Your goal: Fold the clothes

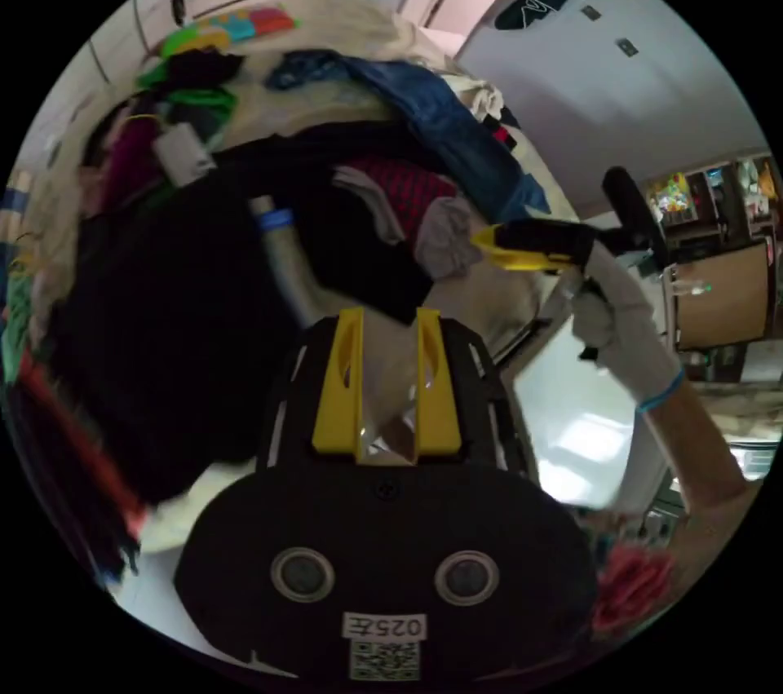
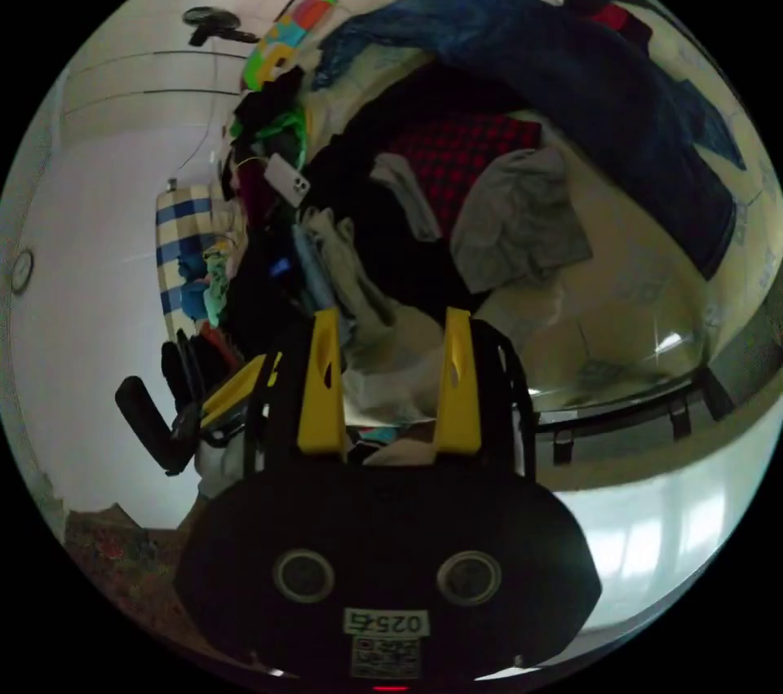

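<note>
My left hand-held gripper (image 1: 388,368) has its yellow jaws a narrow gap apart, with pale beige cloth (image 1: 391,388) lying in the gap; whether the jaws actually press on it I cannot tell. That cloth runs up and away from the jaws as a long strip with a blue band (image 1: 276,220) near its far end, crossing a large black garment (image 1: 171,335) that is blurred in this view. Off to the side of the same view my right hand-held gripper (image 1: 499,249) shows, gripped by my white-gloved hand (image 1: 620,319), its yellow tip just beside a grey garment (image 1: 444,237). In the right gripper view that hand-held gripper's jaws (image 2: 390,380) stand well apart, with nothing clamped between them; the beige cloth (image 2: 391,368) lies bunched between and beyond them. The clothes are heaped on a bed (image 2: 628,294) covered with a pale sheet: a red and black checked garment (image 2: 457,156) sits in the middle of the pile, the grey garment (image 2: 514,221) lies against it toward the bed's edge, and blue jeans (image 2: 587,82) drape across the far part of the heap. A white phone (image 2: 289,180) rests among dark clothes near a green item (image 2: 281,125), and a blue and white checked cloth (image 2: 179,237) hangs at the far side. My left hand-held gripper (image 2: 236,392) appears low in the right gripper view, beside its black handle (image 2: 151,421). A fan (image 2: 208,21) stands against the wall.
</note>
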Demonstrator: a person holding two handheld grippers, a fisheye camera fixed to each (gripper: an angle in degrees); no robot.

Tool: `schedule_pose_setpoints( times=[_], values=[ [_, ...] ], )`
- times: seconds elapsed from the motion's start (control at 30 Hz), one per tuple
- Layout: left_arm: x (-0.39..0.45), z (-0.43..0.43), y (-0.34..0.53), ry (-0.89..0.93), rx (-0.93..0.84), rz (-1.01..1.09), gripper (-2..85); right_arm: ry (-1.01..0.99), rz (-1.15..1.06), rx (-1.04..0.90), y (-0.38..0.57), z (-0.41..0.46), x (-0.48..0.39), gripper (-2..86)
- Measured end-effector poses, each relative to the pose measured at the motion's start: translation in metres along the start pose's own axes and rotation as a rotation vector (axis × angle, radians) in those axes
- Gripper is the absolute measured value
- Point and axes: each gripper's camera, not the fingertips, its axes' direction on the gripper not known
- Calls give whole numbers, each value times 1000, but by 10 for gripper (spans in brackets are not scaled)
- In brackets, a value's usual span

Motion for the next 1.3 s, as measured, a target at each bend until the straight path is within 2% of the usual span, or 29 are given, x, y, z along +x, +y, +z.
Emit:
schedule_pose_setpoints(
  times=[0.2, 0.33, 0.43, 0.53, 0.57, 0.63, 0.8, 0.83, 0.97, 1.07, 1.2, 1.23, 1.3],
  values=[
    [-52, 120, -136, 48, -201, -189, 78, 24, 149, -57, -72, 27, 26, 183],
    [-72, 162, -166, 76, -297, -244, 63, 64, 188, -83, -89, 39, 25, 166],
    [-76, 180, -177, -21, -353, -186, 20, 109, 207, -126, -92, 50, 14, 131],
    [-88, 173, -177, 6, -338, -163, -3, 190, 177, -142, -88, 29, -18, 55],
    [-96, 159, -173, 52, -307, -170, -6, 195, 158, -101, -79, 9, -33, 19],
    [-109, 127, -158, 112, -225, -199, -8, 77, 120, -1, -60, -32, -54, 7],
    [-155, -12, -94, 291, 125, -272, -9, -484, 38, 284, 27, -171, -96, -3],
    [-159, -31, -87, 317, 175, -261, -9, -535, 29, 315, 38, -186, -100, -3],
    [-180, -136, -39, 409, 416, -141, -9, -960, -104, 553, 127, -289, -125, -5],
    [-189, -194, -3, 617, 590, -15, -9, -1193, -225, 735, 204, -361, -155, -7],
    [-206, -262, 42, 926, 823, 107, -11, -1319, -402, 961, 329, -453, -210, -7],
    [-206, -270, 46, 946, 839, 131, -11, -1318, -404, 993, 348, -464, -216, -7],
    [-204, -291, 56, 993, 863, 182, -11, -1189, -431, 1120, 431, -503, -239, -5]
  ],
)
